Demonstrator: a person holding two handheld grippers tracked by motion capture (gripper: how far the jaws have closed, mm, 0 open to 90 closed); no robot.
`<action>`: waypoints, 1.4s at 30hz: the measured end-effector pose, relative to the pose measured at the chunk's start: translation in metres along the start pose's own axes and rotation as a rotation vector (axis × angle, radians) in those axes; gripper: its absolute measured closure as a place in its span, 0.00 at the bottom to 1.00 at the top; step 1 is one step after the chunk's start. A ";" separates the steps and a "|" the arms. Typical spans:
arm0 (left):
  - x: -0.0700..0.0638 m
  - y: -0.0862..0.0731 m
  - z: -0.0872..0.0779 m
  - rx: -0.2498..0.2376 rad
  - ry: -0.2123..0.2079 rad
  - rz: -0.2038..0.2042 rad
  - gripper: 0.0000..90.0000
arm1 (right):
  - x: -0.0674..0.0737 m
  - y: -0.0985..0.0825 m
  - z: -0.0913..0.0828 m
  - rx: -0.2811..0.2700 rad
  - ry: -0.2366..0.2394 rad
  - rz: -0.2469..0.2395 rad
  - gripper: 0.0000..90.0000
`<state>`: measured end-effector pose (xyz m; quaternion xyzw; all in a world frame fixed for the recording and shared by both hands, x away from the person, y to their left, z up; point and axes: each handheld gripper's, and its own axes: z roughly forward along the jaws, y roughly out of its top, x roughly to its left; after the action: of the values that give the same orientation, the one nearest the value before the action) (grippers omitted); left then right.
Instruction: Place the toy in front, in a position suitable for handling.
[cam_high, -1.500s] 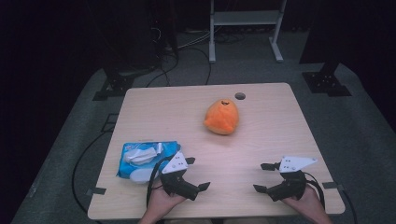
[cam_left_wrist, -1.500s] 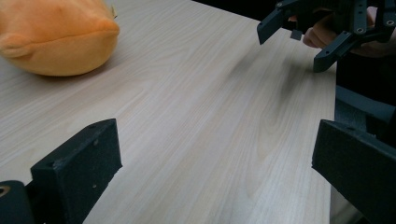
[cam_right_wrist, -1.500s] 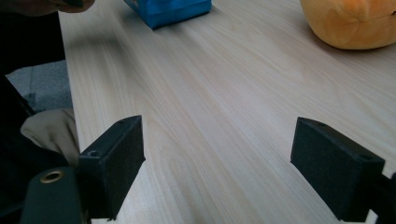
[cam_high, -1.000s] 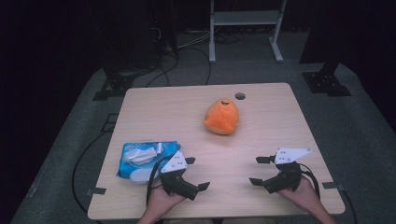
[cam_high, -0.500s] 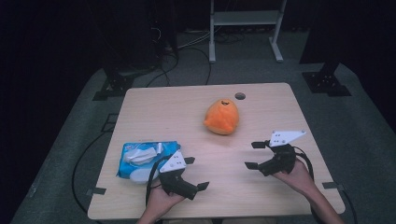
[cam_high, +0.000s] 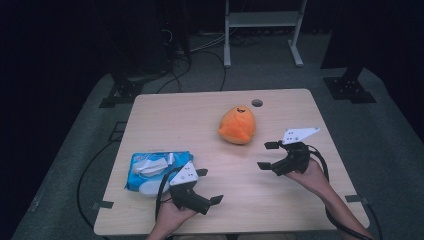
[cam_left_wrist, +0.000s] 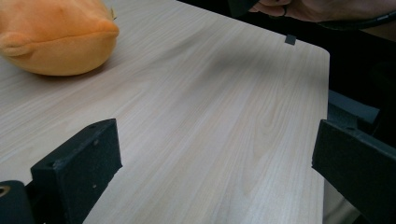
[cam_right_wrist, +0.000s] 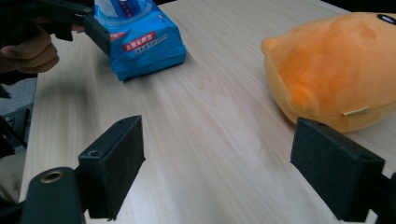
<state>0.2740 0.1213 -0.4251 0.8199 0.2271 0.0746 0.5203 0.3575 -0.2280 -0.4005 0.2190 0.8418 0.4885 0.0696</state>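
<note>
An orange plush toy (cam_high: 238, 125) lies near the middle of the wooden table (cam_high: 165, 120). A blue pack of wet wipes (cam_high: 150, 171) lies at the front left. My right gripper (cam_high: 268, 155) hovers open just right of the plush, its jaws pointing left. In the right gripper view the plush (cam_right_wrist: 336, 79) sits just beyond the right jaw and the wipes pack (cam_right_wrist: 140, 39) lies farther off. My left gripper (cam_high: 210, 186) rests open at the front edge beside the wipes, nothing between its jaws. The plush (cam_left_wrist: 56, 37) appears top left in the left gripper view.
A small round hole (cam_high: 257, 103) is in the table's far side. A white metal stand (cam_high: 262, 30) and cables lie on the dark floor beyond the table. The other hand (cam_left_wrist: 322, 9) shows at the top of the left gripper view.
My right gripper has moved forward and left from the table's front right toward the plush. The left gripper has stayed where it was.
</note>
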 end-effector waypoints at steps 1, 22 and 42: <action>0.000 0.000 0.000 -0.001 0.000 -0.001 0.00 | -0.002 0.001 0.001 0.000 -0.001 0.003 0.18; -0.001 0.000 -0.002 -0.006 -0.004 0.001 0.00 | -0.022 0.024 0.022 0.005 -0.012 -0.012 0.18; -0.002 0.000 -0.004 -0.009 -0.010 0.008 0.00 | -0.053 0.049 0.062 0.003 -0.052 -0.004 0.24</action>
<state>0.2706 0.1229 -0.4230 0.8188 0.2206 0.0736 0.5248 0.4398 -0.1811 -0.3960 0.2300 0.8407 0.4815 0.0921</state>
